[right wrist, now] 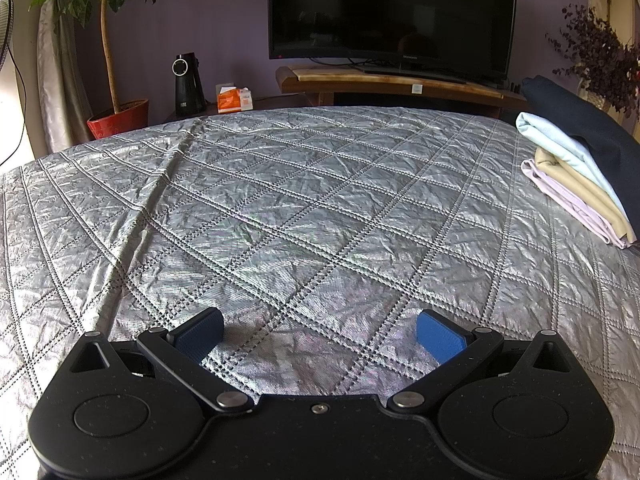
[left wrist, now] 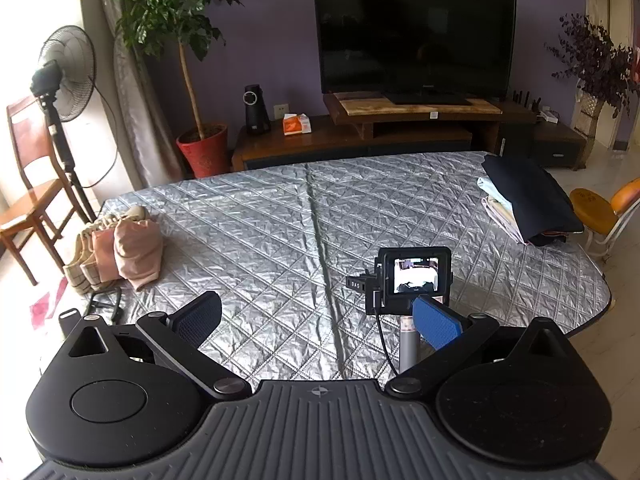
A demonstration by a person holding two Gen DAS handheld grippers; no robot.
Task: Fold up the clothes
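Plainly, the clothes would handle as soft, light, limp things: any one lifted by a single point would sag and lose its shape, so my judgement was that a garment should be pinched at an edge or corner, one gripper to each side, and kept spread. The left gripper [left wrist: 318, 322] stood wide open with nothing between its blue pads, held above the near part of the quilted silver cover [left wrist: 280, 220] on the tabletop. The right gripper [right wrist: 320, 334] was likewise spread and empty, low over the same cover [right wrist: 304, 200].

The clothes lay in two groups, well apart. At the left edge sat a bunched heap [left wrist: 116, 248] of pink and checked beige cloth, rumpled and unfolded by the look of it; thin fabric there might slip from a shallow grip. At the far right lay a flat stack [right wrist: 576, 176], with pale blue, tan and lilac layers under a dark navy piece [right wrist: 592, 120] on top. It looked neatly folded already.

Between the grippers, in the left wrist view, a small camera on a stand [left wrist: 414, 276] rose from the tabletop and would want avoiding.
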